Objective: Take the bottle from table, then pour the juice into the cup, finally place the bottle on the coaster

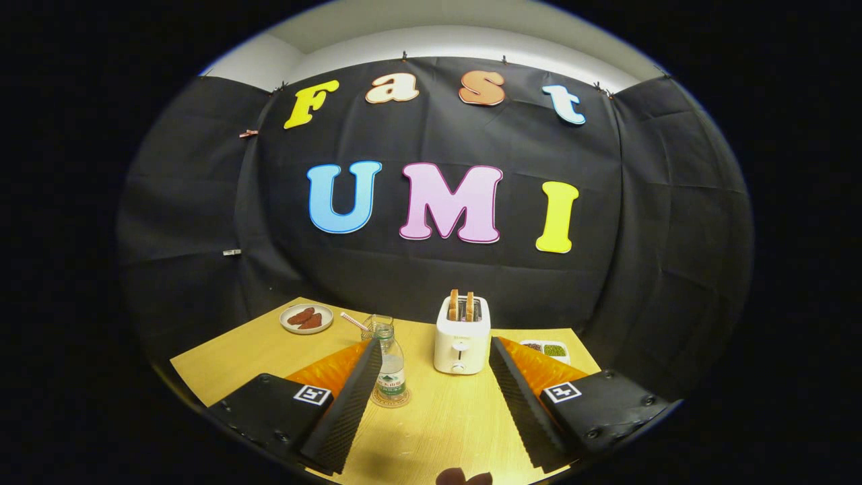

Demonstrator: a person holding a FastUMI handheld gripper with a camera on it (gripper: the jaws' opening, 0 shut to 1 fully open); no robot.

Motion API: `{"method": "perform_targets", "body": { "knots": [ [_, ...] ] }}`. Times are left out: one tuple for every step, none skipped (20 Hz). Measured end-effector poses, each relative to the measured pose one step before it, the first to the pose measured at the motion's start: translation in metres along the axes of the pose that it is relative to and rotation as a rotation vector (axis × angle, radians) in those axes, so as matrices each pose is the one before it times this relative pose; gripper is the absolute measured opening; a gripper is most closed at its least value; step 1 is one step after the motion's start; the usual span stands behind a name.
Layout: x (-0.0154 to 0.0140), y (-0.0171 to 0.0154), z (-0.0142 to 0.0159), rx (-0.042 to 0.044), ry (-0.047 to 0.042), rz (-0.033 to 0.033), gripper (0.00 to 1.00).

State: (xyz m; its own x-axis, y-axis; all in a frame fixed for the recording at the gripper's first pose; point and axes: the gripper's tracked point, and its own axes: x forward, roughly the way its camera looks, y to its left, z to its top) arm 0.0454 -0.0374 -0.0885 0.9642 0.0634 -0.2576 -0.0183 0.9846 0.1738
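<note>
Careful here: the bottle [389, 369] stands on its coaster [390, 399] right beside the left finger's tip, and the cup [377, 327] sits close behind, so a careless nudge could tip either. The gripper [431, 353] is spread wide, holding nothing, over the wooden table [438, 417].

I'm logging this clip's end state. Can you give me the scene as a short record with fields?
gripper: open, fingers spread, holding nothing
bottle: upright, on the coaster, beside one finger
cup: glass with a straw, behind the bottle
toaster: bread in its slots
plate: far side of table
</note>
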Motion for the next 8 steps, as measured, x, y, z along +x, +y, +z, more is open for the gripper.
{"method": "perform_targets", "body": {
  "knots": [
    [-0.00341,0.00019,0.00221,-0.00124,-0.00375,-0.00070,0.98],
    [-0.00177,-0.00101,0.00236,-0.00449,-0.00818,-0.00344,0.98],
    [-0.00136,-0.00015,0.00248,-0.00242,-0.00499,-0.00078,0.98],
    [-0.00572,0.00403,0.00673,0.00142,-0.00200,0.00227,0.98],
    [-0.00205,0.00099,0.00324,0.00092,-0.00412,0.00141,0.98],
    [-0.00166,0.00068,0.00323,0.00035,-0.00439,0.00358,0.98],
    [-0.00094,0.00013,0.00197,-0.00223,-0.00043,0.00171,0.98],
    [-0.00160,0.00013,0.00174,-0.00237,-0.00445,0.00187,0.98]
  ]
}}
